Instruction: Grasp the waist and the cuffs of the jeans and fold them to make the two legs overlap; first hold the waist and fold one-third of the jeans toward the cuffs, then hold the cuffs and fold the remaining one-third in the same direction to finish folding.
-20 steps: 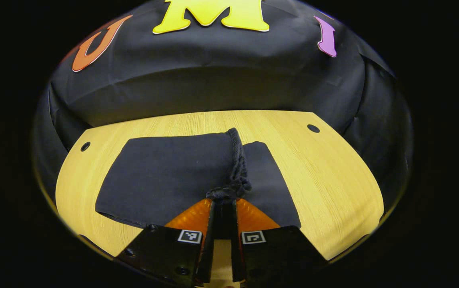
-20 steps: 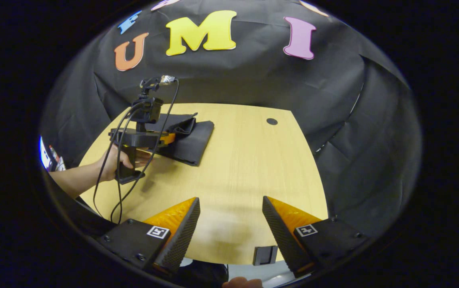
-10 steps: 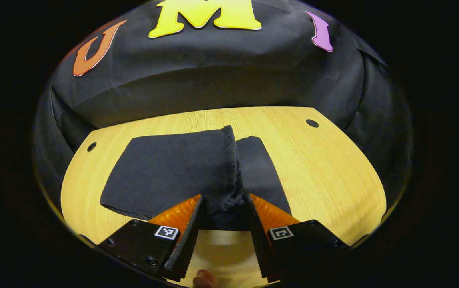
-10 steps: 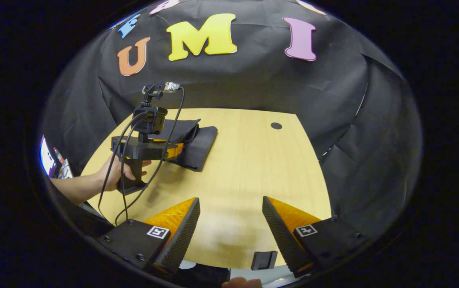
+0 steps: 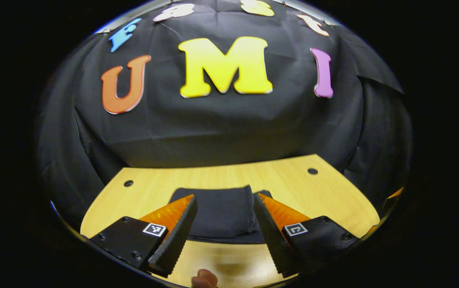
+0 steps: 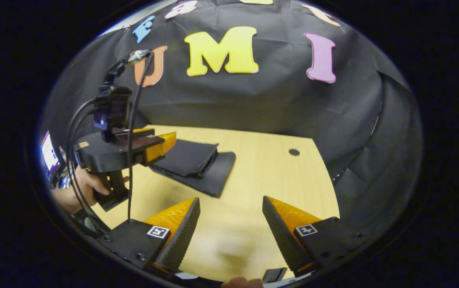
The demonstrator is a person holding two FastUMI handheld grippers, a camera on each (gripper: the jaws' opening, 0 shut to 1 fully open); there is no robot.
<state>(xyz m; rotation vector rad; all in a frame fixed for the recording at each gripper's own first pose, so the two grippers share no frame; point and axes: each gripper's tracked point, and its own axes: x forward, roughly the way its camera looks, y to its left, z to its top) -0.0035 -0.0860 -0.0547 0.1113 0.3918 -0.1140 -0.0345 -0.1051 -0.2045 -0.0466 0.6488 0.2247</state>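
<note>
Jeans [image 6: 197,166] folded on table [image 6: 277,180], both hand-held grippers [image 5: 223,222] [image 6: 231,224] wide apart, empty

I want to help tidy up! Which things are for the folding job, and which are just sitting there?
For the job:
folded jeans
left claw, open
right claw, open

Just there:
wooden table
black cables on the left claw

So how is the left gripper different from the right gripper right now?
The left gripper points at the folded jeans, which show between its fingers; the right gripper has just bare wooden table between its fingers. In the right gripper view the left gripper hangs just above the near edge of the jeans, while the right one sits well back from them. Both are open, hold nothing, and have orange fingers with black ridged pads.
</note>
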